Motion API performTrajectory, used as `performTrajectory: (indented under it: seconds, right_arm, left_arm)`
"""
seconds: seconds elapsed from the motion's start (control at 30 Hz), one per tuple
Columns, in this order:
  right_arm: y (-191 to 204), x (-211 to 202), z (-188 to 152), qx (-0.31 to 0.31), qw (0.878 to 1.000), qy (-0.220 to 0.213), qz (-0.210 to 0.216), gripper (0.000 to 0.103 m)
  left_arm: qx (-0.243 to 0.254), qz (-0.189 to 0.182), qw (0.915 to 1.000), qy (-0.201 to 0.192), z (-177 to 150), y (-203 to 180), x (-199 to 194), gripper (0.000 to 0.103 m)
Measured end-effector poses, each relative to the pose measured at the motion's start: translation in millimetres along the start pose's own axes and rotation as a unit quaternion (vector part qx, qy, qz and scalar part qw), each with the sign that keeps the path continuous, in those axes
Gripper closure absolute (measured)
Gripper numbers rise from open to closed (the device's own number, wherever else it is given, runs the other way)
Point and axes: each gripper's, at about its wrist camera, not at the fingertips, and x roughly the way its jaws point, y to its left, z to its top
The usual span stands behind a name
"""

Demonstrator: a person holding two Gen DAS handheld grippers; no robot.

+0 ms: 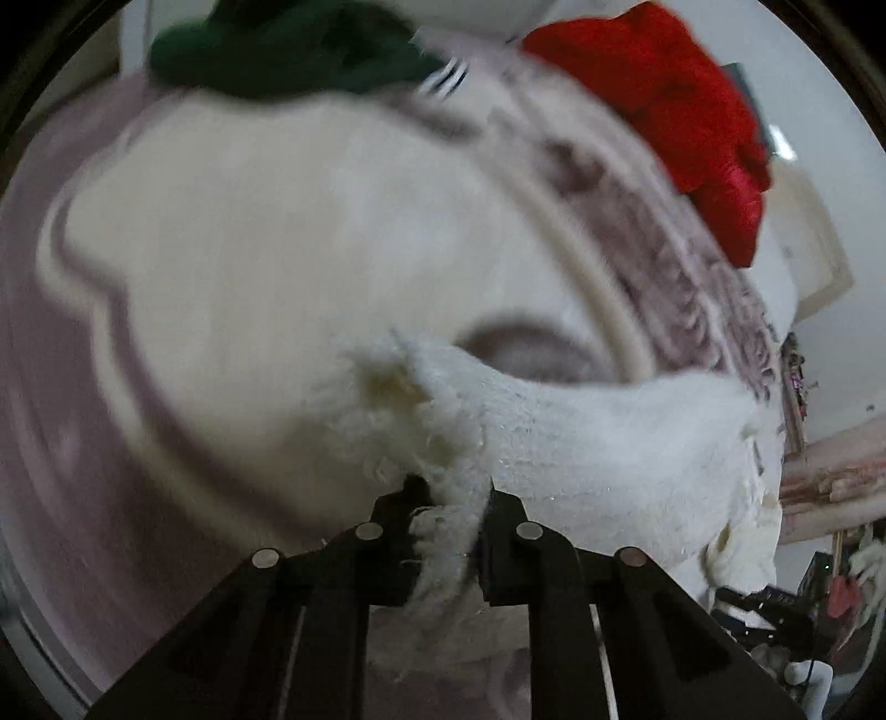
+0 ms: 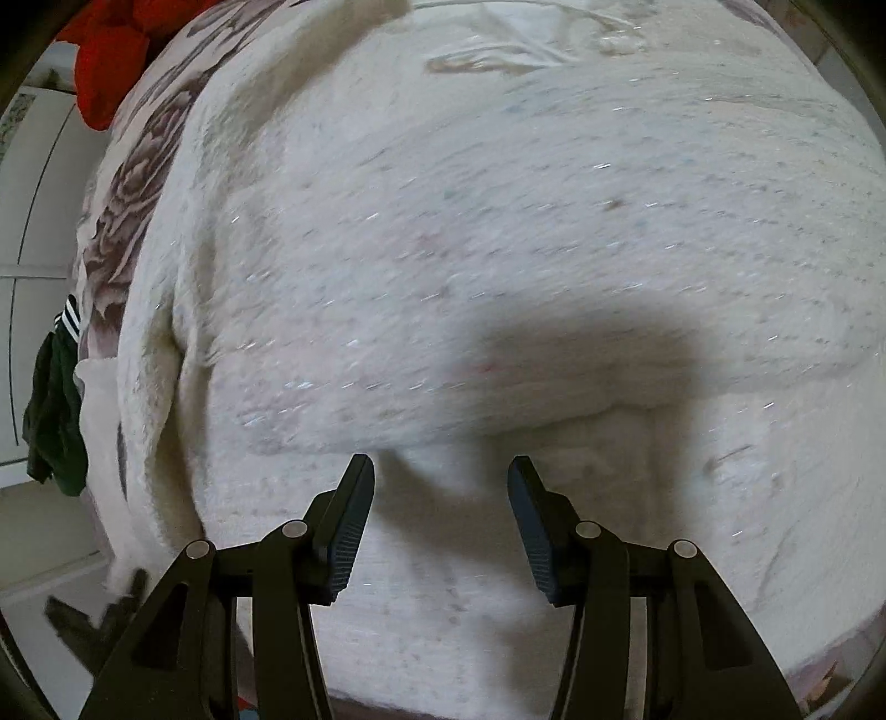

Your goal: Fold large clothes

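The left tool (image 1: 451, 501) is clamped on a frayed, fluffy edge of a cream knitted sweater (image 1: 581, 437), its jaws nearly together with the fabric bunched between them and a flap lifted off the rest. The right tool (image 2: 441, 482) hangs half open over the same sweater (image 2: 470, 232), nothing between its ribbed pads (image 2: 349, 545), its shadow falling on the knit just ahead. The garment lies spread across a bed covered by a floral bedspread (image 2: 133, 183), and fills most of the right wrist view. It looks soft, thick and limp, likely light for its bulk: it should drape and sag rather than hold a crease, and the loose pile may snag or slip from a shallow pinch. A hem, cuff or doubled edge appears the surest hold, taken deep between the pads. Farther off, a dark green garment (image 1: 288, 50) and a red garment (image 1: 681, 94) lie heaped at the bed's far side.
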Motion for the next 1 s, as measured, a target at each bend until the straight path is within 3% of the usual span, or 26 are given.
performTrajectory:
  seconds: [0.13,0.23,0.3,0.4,0.43,0.5,0.67,0.7,0.73,0.8,0.9,1.0]
  right_arm:
    - [25,-1,-5,-0.009,1.000,-0.020,-0.004,0.050]
    - [39,-2,-3,-0.006,0.999,-0.033,-0.003,0.050]
    - [42,-3,-3,0.001,0.999,-0.039,-0.005,0.050]
    - [41,-1,3,0.008,0.999,-0.039,-0.007,0.050]
    - [47,4,7,0.011,0.999,-0.039,-0.006,0.050]
    - [51,7,11,0.018,0.999,-0.035,-0.004,0.050]
    - [34,-6,6,0.032,0.999,-0.040,0.010,0.048]
    - [34,-8,6,0.035,0.998,-0.043,0.013,0.045]
    - [31,-12,6,0.040,0.998,-0.046,0.016,0.044]
    - [24,-17,5,0.049,0.997,-0.049,0.020,0.044]
    - [15,-21,6,0.066,0.996,-0.053,0.020,0.044]
    - [9,-21,10,0.078,0.995,-0.053,0.023,0.044]
  left_arm:
    - [0.046,0.003,0.9982,-0.038,61,3,-4,0.091]
    - [0.082,0.015,0.9954,-0.048,99,0,18,0.091]
    - [0.101,0.024,0.9940,-0.035,116,2,42,0.091]
    - [0.105,0.045,0.9933,0.018,132,13,97,0.088]
    - [0.100,0.044,0.9931,0.044,132,21,116,0.084]
    - [0.082,0.030,0.9949,0.049,133,29,117,0.083]
    - [0.005,-0.017,0.9988,0.046,126,37,63,0.074]
    - [-0.005,-0.021,0.9991,0.036,119,38,47,0.064]
    - [-0.014,-0.019,0.9993,0.029,110,39,33,0.044]
    - [-0.036,-0.018,0.9988,0.029,91,39,17,0.029]
    - [-0.080,-0.029,0.9950,0.052,65,43,15,0.029]
    - [-0.123,-0.044,0.9887,0.073,45,44,39,0.029]
